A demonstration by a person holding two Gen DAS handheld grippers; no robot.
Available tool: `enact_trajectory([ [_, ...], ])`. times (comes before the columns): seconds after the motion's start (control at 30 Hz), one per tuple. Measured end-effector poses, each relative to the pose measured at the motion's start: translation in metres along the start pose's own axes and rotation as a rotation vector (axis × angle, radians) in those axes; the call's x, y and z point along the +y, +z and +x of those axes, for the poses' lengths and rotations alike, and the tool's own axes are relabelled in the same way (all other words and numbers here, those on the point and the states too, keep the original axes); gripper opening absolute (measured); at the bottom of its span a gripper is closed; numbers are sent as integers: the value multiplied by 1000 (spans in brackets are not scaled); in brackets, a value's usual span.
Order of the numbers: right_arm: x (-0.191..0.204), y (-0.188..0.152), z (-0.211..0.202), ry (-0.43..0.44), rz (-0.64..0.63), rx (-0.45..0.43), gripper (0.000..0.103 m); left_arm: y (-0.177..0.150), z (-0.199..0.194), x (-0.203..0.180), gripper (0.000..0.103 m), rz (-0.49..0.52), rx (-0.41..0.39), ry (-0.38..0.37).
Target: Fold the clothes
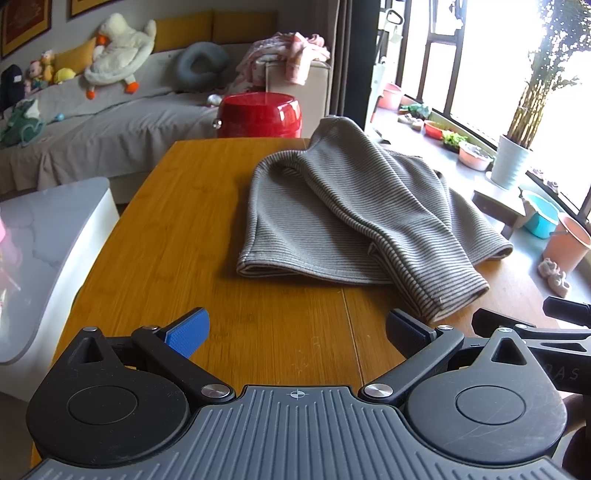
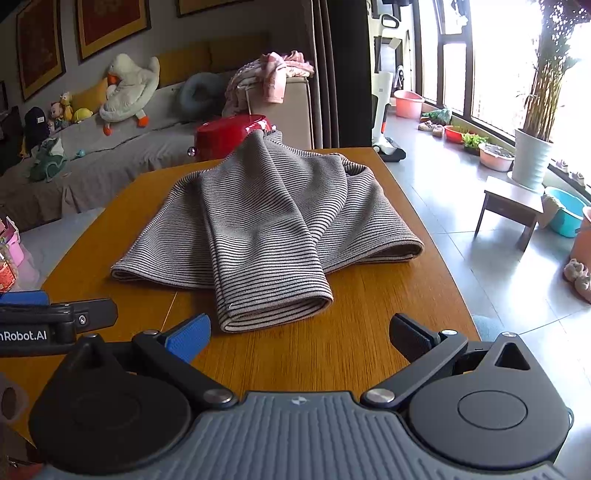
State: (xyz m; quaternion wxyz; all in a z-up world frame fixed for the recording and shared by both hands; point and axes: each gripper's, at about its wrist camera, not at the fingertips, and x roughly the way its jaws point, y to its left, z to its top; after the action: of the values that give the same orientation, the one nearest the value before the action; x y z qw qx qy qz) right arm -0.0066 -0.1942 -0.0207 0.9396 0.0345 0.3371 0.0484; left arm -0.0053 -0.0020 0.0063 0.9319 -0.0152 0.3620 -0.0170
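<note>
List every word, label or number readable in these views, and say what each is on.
"nRobot.AI": on the left hand-held gripper, cut off by the frame's left edge.
"OAS": faint raised letters on the right hand-held gripper's body, partly cut off, uncertain.
White label on the black plush on the sofa: too small to read.
Framed wall pictures: nothing legible.

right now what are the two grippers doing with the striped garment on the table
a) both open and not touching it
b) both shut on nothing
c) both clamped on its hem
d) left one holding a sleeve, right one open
a: the left gripper and right gripper both have fingers spread wide over bare wood, short of the striped garment lying on the table.
</note>
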Motion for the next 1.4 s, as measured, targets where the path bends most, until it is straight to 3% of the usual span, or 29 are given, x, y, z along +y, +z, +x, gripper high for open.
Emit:
enact_trajectory([
  [0.83, -7, 7, 10, 8, 1, 32, 103, -3, 8, 2, 103, 1, 25, -9],
  [1.13, -23, 22, 35, 21, 79, 56, 103, 11, 35, 3, 103, 51, 39, -73],
  [1.4, -32, 50, 74, 24, 146, 51, 103, 46, 79, 12, 103, 29, 54, -209],
])
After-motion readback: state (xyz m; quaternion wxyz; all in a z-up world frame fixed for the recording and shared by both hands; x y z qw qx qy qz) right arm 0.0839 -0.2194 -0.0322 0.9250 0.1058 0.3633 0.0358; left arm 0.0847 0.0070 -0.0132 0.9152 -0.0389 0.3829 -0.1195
